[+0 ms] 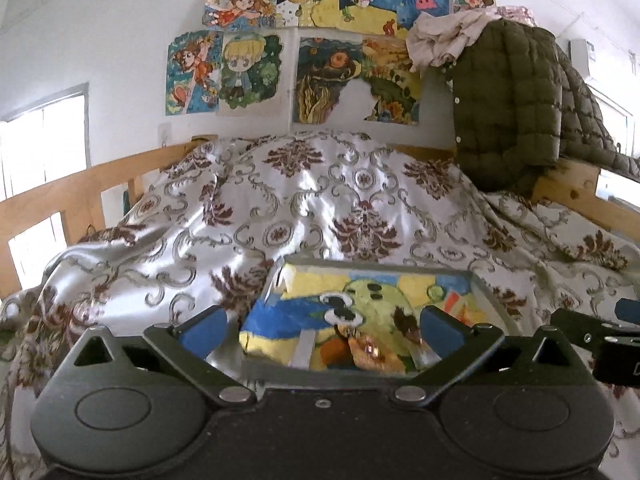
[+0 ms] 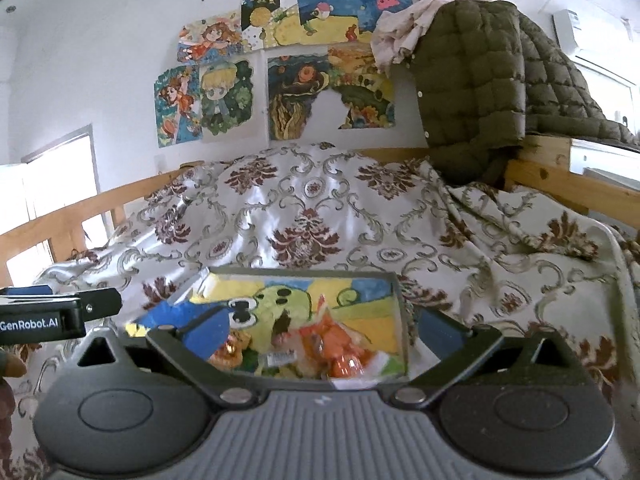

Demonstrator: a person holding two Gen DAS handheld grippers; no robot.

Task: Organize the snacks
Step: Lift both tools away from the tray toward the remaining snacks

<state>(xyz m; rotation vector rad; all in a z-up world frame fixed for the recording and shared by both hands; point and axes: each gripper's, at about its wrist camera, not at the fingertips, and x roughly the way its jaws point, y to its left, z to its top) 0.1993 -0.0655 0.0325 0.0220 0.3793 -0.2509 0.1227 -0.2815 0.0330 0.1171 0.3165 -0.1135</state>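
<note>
1. Left wrist view: the left hand-held gripper [image 1: 322, 326] stands wide open, nothing between its blue pads, over a clear rectangular tray [image 1: 490, 300] lined with a cartoon drawing. The tray rests on the bed's floral satin cover [image 1: 304, 200]; foil-wrapped snacks [image 1: 374, 354] lie at its near edge.
2. Right wrist view: the right hand-held gripper [image 2: 322, 330] is likewise wide open and empty above the same tray [image 2: 400, 304], with orange-wrapped snacks [image 2: 340, 354] inside.

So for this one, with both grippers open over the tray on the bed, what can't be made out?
- Left wrist view: the tray's near end and some snacks sit behind the left gripper.
- Right wrist view: the orange snack wrappers are blurred, their print unreadable; the right gripper covers the tray's near corners.
- Both views: the floor and the bed's foot are hidden.
</note>
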